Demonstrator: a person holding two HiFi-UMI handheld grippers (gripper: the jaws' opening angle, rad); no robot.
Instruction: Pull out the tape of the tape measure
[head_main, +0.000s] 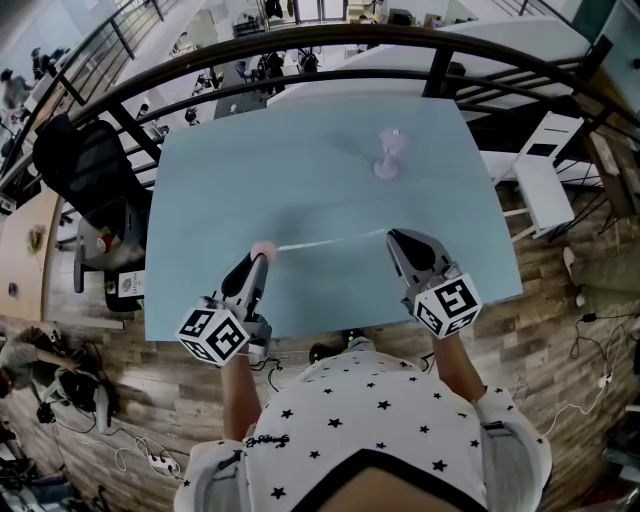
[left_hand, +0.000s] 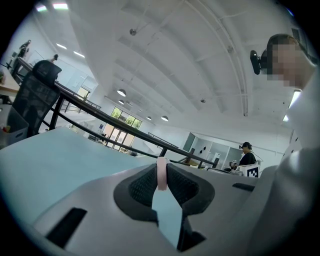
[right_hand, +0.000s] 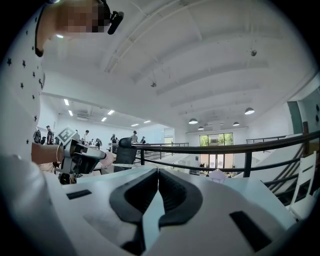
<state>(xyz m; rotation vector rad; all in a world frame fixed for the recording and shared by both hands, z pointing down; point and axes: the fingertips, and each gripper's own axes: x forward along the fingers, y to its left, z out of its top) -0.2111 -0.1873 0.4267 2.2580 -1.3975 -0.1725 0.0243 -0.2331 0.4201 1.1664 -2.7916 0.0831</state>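
A small pink tape measure (head_main: 262, 247) sits between the fingertips of my left gripper (head_main: 258, 260), which is shut on its case. In the left gripper view the case shows as a thin pink edge (left_hand: 162, 172) pinched between the dark pads. A thin pale tape (head_main: 330, 240) stretches rightward above the light blue table (head_main: 300, 180) to the tips of my right gripper (head_main: 392, 237), which is shut on the tape's end. In the right gripper view my right gripper's (right_hand: 158, 174) jaws are pressed together, and the tape itself is too thin to make out there. The left gripper (right_hand: 80, 157) shows at the left of that view.
A small pink object (head_main: 388, 155) stands on the table's far right part, also seen past the jaws as a pale pink object (right_hand: 218, 175). A black office chair (head_main: 85, 170) is left of the table. A dark railing (head_main: 300, 45) runs behind it. The near table edge lies under both grippers.
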